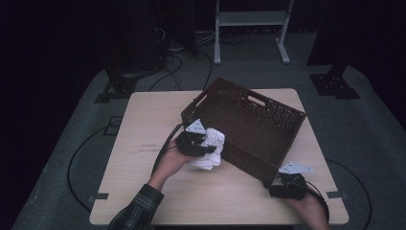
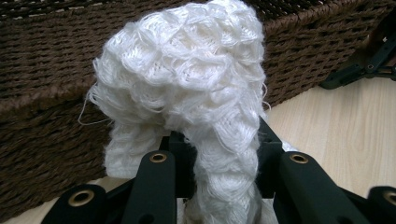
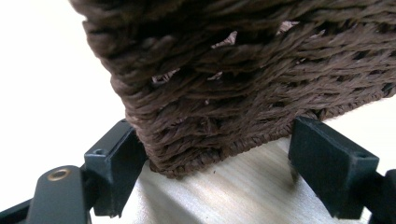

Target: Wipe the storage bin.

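Basket (image 1: 249, 129) of dark brown wicker sits on the pale wooden table (image 1: 143, 191) in the high view, turned at an angle, its near corner pointing toward five o'clock. At nine o'clock of the basket, the left gripper (image 1: 203, 149) clamps a fluffy white knitted cloth (image 1: 212, 148), which hangs just beside the basket's outer wall. The right gripper (image 1: 280, 184) is at that five o'clock corner, a hand behind it.

Left gripper view: the cloth (image 2: 187, 93) bunches up between the black jaws, pinched tightly at its lower part (the loose top flops toward eleven o'clock). Behind it runs the basket wall (image 2: 42, 70), with bare table (image 2: 336, 130) at three o'clock.

Right gripper view: the jaws stand wide on either side of the basket corner (image 3: 224, 84). The left jaw is against the weave; the right one stands clear of it.
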A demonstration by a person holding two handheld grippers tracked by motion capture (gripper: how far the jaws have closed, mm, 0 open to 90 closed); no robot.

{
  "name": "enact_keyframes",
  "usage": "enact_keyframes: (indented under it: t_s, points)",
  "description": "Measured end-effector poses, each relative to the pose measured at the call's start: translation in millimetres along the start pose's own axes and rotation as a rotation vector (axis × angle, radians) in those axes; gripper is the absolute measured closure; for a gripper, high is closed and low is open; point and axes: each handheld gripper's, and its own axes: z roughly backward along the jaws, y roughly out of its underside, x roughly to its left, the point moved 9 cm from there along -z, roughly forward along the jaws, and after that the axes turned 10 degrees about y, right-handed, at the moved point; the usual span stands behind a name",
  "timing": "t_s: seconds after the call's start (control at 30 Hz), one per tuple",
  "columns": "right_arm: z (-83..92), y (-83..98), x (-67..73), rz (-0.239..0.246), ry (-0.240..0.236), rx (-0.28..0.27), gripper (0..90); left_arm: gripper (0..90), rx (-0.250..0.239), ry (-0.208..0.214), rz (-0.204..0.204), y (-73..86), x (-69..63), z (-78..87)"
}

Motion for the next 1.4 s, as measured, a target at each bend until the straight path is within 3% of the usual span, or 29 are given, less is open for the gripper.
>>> enact_keyframes:
  t_s: [0.43,0.6,1.07,1.27,1.4]
  points:
    - [0.0,0.0,-0.1,0.001,0.000,0.000,18.9,68.0,0.046,0.008,0.011,11.6,2.8,-17.6]
    - [0.0,0.0,0.0,0.000,0.000,0.000,19.0,68.0,0.096,0.017,0.022,21.2,3.2,-31.2]
    - [0.0,0.0,0.0,0.000,0.000,0.000,18.9,68.1,0.180,0.031,0.049,43.1,6.0,-58.2]
    - [0.0,0.0,0.0,0.000,0.000,0.000,18.9,68.1,0.189,0.035,0.049,44.8,4.9,-60.6]
    - [0.0,0.0,0.0,0.000,0.000,0.000,18.9,68.1,0.169,0.041,0.046,40.1,3.1,-56.4]
